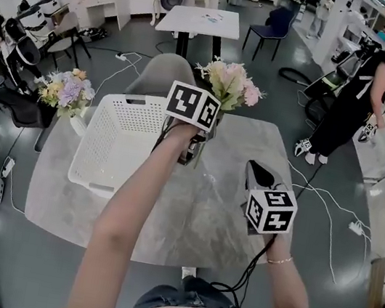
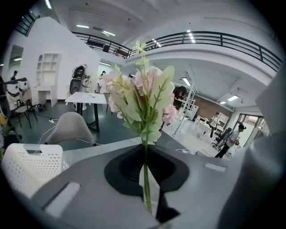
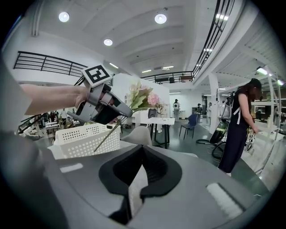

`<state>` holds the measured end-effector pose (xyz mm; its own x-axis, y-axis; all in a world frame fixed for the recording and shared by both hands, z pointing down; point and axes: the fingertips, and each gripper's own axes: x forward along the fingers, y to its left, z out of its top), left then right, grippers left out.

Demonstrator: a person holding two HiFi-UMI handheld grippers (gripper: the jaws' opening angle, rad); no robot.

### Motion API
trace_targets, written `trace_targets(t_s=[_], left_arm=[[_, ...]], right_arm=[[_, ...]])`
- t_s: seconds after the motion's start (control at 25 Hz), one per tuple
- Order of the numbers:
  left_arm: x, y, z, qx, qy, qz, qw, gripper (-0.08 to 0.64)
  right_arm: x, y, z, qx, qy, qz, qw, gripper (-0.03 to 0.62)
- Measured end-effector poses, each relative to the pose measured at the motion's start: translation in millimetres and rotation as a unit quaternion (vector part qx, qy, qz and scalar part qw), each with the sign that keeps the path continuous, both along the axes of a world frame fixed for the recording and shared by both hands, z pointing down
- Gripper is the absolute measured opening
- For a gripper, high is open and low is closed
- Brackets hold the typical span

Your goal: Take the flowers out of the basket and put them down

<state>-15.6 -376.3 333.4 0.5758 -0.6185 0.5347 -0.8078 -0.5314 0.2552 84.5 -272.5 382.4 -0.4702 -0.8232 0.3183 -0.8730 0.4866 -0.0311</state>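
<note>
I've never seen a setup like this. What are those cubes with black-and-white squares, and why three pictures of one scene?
A person holds a pair of two-jaw tools; the patterned cubes are part of them. One picture comes from a camera on the person's head, looking down; the other two from cameras riding on the tools, looking along their jaws. On the grey table stands a white basket, with a purple bunch to its left. The left gripper pinches the stem of a pink flower bunch, held up beside the basket. The right gripper holds nothing; its jaws show only a narrow gap.
</note>
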Motion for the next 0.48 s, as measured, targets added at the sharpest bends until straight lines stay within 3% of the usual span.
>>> trace_targets(t_s=[0.48], left_arm=[[18, 5, 55, -0.040, 0.003, 0.003, 0.9992, 0.038]], right_arm=[[24, -4, 12, -0.010, 0.007, 0.017, 1.000, 0.006]])
